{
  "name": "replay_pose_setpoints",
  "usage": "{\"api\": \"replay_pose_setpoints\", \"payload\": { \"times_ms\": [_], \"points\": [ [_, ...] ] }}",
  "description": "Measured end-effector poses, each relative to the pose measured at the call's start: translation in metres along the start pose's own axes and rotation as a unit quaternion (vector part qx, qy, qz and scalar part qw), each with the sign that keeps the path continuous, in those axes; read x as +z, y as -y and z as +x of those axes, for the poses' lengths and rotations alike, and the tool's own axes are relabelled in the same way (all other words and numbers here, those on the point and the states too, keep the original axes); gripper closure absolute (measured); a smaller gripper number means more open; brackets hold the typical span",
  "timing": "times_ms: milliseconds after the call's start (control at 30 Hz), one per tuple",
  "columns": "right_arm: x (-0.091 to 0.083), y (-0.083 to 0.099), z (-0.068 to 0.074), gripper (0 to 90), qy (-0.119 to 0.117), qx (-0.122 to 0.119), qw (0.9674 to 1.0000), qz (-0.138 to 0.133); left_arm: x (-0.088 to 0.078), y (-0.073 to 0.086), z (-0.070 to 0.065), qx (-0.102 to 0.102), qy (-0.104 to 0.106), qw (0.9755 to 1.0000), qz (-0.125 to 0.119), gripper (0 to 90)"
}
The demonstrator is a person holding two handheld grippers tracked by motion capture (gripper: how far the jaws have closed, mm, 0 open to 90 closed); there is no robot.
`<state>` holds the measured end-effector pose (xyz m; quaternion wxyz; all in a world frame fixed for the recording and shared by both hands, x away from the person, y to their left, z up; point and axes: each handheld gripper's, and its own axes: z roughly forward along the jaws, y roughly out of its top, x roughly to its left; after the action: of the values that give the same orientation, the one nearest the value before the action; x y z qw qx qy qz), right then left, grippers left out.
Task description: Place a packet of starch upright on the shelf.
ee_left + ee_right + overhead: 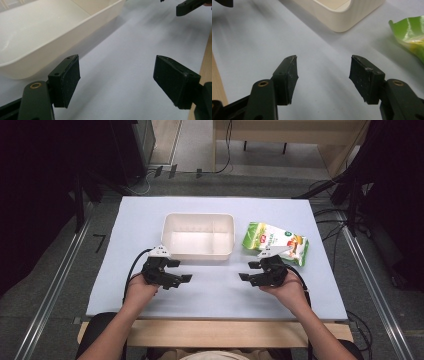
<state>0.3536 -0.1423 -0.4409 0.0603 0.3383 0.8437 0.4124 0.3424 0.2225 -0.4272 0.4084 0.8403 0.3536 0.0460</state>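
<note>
Green bag (276,241) beside low, wide-jawed right tool (248,271)

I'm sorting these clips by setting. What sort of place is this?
Probably a lab or workshop set up for recording, not a home: a bare white table on a wooden base, metal rails along the grey floor, loose cables, and dark equipment stands either side.

A pale blue table (150,215) with a wooden near edge stands on grey floor (50,265), metal rails (55,285) either side, cables (330,220) trailing, a wooden desk (280,130) beyond.
</note>
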Motion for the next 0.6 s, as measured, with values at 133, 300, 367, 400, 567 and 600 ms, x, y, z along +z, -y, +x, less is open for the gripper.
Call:
{"api": "replay_pose_setpoints", "payload": {
  "times_ms": [133, 300, 367, 400, 567, 600],
  "points": [
    [-0.003, 0.0, -0.003, 40.8, 0.003, 0.004, 1.0, -0.004, 0.0, 0.0, 0.001, -0.005, 0.004, 1.0, -0.002, 22.1],
    [-0.009, 0.0, -0.01, 41.4, 0.011, 0.008, 0.9999, -0.011, -0.001, 0.0, 0.004, -0.026, 0.026, 0.9993, -0.011, 22.0],
    [-0.012, 0.0, -0.013, 41.9, 0.015, 0.012, 0.9997, -0.014, -0.002, 0.0, 0.005, -0.028, 0.02, 0.9993, -0.014, 22.0],
    [-0.013, 0.001, -0.014, 41.9, 0.018, 0.012, 0.9996, -0.015, -0.002, 0.0, 0.005, -0.026, 0.017, 0.9994, -0.013, 22.0],
    [-0.023, 0.001, -0.023, 45.6, 0.031, 0.028, 0.9988, -0.025, -0.001, 0.0, 0.003, -0.018, 0.011, 0.9997, -0.007, 22.0],
    [-0.025, 0.001, -0.025, 46.5, 0.032, 0.028, 0.9987, -0.027, -0.001, 0.0, 0.003, -0.014, 0.009, 0.9998, -0.005, 22.0]
  ]
}}
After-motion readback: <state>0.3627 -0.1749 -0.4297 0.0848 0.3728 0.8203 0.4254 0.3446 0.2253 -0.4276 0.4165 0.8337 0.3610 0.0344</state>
